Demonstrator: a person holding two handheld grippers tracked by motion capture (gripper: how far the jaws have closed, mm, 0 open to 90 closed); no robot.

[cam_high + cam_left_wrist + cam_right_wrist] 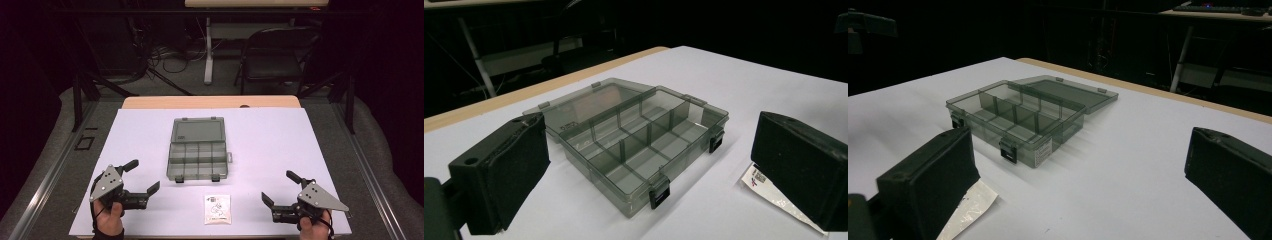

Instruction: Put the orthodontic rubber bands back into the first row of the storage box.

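Lying open mid-counter [280,135], the box [198,150] has its lid folded back flat. A small packet [217,209] lies just in front of it. The left tool [141,176] and right tool [280,186] rest at the near corners, both released and empty.

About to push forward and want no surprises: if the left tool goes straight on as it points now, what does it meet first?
Probably the open box: it lies dead ahead between the left tool's spread jaws. The packet sits off to the side, likely missed. Depth is uncertain.
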